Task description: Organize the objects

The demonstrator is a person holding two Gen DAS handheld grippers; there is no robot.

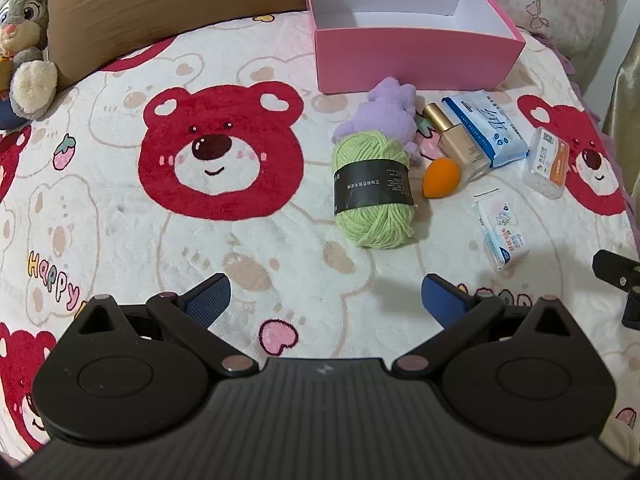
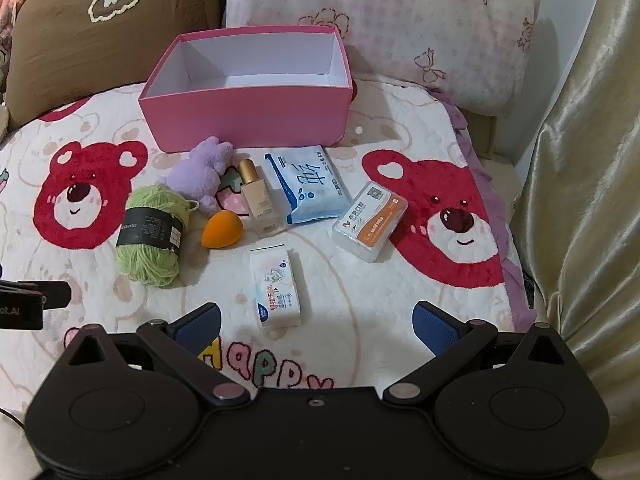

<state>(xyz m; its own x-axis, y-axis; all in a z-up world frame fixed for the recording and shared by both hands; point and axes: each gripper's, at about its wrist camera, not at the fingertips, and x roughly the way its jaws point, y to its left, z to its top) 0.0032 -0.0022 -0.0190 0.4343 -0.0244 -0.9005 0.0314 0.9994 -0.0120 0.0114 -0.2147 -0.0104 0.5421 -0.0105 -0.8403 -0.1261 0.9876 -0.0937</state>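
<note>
Both my tongs hang over the bear blanket (image 2: 360, 280), pointing down. My left tongs (image 1: 326, 300) are spread wide w/ nothing between; my right tongs (image 2: 316, 322) are spread wide too, nothing gripped, small tissue pack (image 2: 276, 288) lying just ahead of them. Pink box (image 2: 248, 120) sits at the far side, open top, white inside. In front of it: purple plush (image 2: 200, 176), green yarn (image 2: 152, 236), orange sponge (image 2: 222, 230), foundation bottle (image 2: 258, 200), blue wipes pack (image 2: 310, 188), clear plastic case (image 2: 370, 220) off to the right. None are in the box.
</note>
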